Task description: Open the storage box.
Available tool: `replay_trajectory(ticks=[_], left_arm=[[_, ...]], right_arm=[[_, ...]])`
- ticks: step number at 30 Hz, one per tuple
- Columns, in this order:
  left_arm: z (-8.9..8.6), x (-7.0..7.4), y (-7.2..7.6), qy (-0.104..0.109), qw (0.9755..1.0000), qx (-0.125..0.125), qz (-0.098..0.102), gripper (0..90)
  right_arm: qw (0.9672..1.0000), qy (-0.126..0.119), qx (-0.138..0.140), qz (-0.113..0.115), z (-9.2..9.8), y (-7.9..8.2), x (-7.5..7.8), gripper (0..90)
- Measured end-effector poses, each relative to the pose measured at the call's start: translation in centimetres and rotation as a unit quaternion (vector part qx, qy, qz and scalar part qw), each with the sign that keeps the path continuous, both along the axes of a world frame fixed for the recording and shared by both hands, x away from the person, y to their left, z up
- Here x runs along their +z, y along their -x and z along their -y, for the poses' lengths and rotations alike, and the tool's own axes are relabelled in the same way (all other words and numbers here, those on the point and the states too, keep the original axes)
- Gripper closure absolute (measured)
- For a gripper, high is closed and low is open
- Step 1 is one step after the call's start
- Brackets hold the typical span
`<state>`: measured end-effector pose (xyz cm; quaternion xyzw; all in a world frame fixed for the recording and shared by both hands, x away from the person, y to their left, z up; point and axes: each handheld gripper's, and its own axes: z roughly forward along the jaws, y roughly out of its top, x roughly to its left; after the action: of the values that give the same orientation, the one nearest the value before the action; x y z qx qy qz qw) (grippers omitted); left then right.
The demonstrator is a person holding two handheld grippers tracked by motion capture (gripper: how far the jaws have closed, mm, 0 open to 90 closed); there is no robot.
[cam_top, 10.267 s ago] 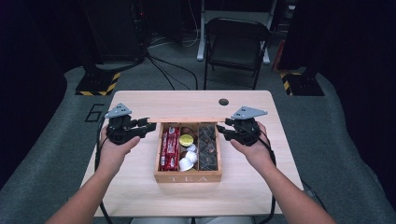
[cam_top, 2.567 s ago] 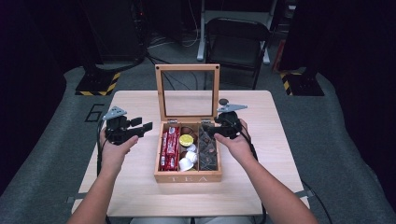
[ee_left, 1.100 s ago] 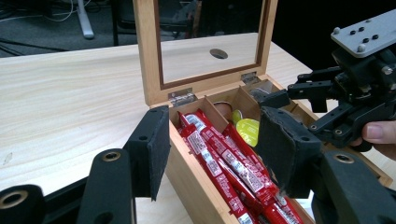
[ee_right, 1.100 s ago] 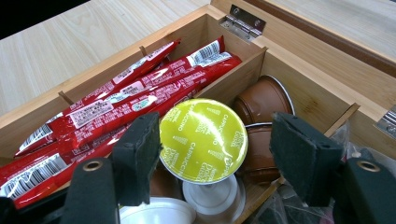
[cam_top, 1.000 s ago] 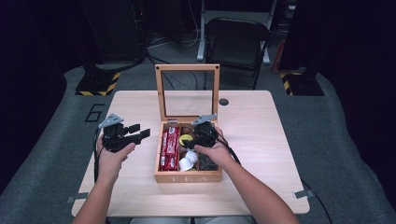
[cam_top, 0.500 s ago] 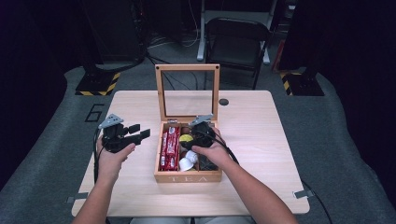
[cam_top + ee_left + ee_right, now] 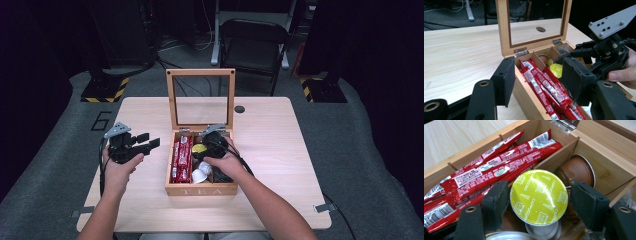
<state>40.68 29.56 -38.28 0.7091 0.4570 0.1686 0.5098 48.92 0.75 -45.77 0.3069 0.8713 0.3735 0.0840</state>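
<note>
Now my right gripper [image 7: 539, 202] has dropped into the tea box [image 7: 200, 189], jaws still apart around the yellow capsule [image 7: 539, 196] in the middle compartment, just closing; left gripper [image 7: 150, 144] waits open

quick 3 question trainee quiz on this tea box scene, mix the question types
1. True or false: the box lid stands open.
2. Which gripper has the yellow capsule between its jaws? A left B right
3. What fills the box's left compartment?

Key:
1. True.
2. B: the right gripper straddles it, with a gap at the right pad; the left gripper is beside the box.
3. Red sachets.
</note>
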Motion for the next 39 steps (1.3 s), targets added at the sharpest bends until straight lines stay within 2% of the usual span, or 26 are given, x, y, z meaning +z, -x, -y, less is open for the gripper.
replay_trajectory(ticks=[5, 6, 12, 16, 21, 23, 24, 27, 28, 29, 31, 34, 39], left_arm=[[-0.1, 0.0, 0.0, 0.000, 1.0000, 0.000, 0.001, 44.5], [-0.1, 0.0, 0.0, 0.001, 1.0000, 0.000, 0.001, 44.5], [-0.1, -0.1, 0.0, 0.000, 1.0000, 0.000, 0.000, 44.5], [-0.1, -0.1, 0.0, 0.000, 1.0000, 0.000, -0.001, 44.5], [-0.1, 0.0, 0.0, 0.000, 1.0000, 0.002, 0.001, 44.6], [-0.1, 0.0, 0.0, 0.000, 1.0000, 0.002, 0.001, 44.6], [-0.1, 0.0, 0.0, 0.000, 1.0000, 0.002, 0.001, 44.7], [-0.1, 0.0, 0.0, 0.000, 1.0000, 0.003, 0.001, 44.7], [-0.1, 0.0, 0.0, 0.000, 1.0000, 0.002, 0.001, 44.7], [-0.2, 0.0, 0.0, 0.000, 1.0000, 0.002, 0.001, 44.7], [-0.1, 0.0, 0.0, -0.001, 1.0000, 0.002, 0.001, 44.7], [-0.1, 0.0, 0.1, -0.003, 1.0000, 0.001, 0.000, 44.7], [-0.1, 0.0, 0.1, -0.002, 1.0000, 0.003, 0.001, 44.8]], right_arm=[[1.0000, 0.007, -0.001, 0.006, -0.2, 0.0, -0.2, 36.2], [1.0000, 0.001, -0.001, 0.008, -0.2, -0.1, -0.2, 36.8], [0.9999, 0.011, -0.001, 0.009, -0.2, 0.1, 0.0, 37.3], [0.9998, 0.011, 0.001, 0.018, -0.1, 0.0, 0.1, 37.4], [0.9999, 0.004, -0.005, 0.012, 0.0, 0.1, 0.3, 37.5], [0.9996, 0.004, 0.005, 0.028, 0.2, -0.2, 0.3, 37.5], [0.9998, 0.002, 0.002, 0.021, 0.2, -0.1, 0.3, 37.5], [0.9998, -0.001, -0.001, 0.020, 0.3, 0.0, 0.5, 37.5], [0.9996, -0.003, 0.001, 0.027, 0.4, -0.1, 0.6, 37.5], [0.9998, -0.005, -0.004, 0.021, 0.4, 0.0, 0.7, 37.5], [0.9995, -0.004, 0.006, 0.031, 0.5, 0.0, 1.0, 37.5], [0.9995, -0.008, 0.001, 0.031, 0.6, 0.1, 1.6, 37.5], [0.9988, -0.015, 0.001, 0.045, 1.0, 0.2, 2.9, 37.5]])
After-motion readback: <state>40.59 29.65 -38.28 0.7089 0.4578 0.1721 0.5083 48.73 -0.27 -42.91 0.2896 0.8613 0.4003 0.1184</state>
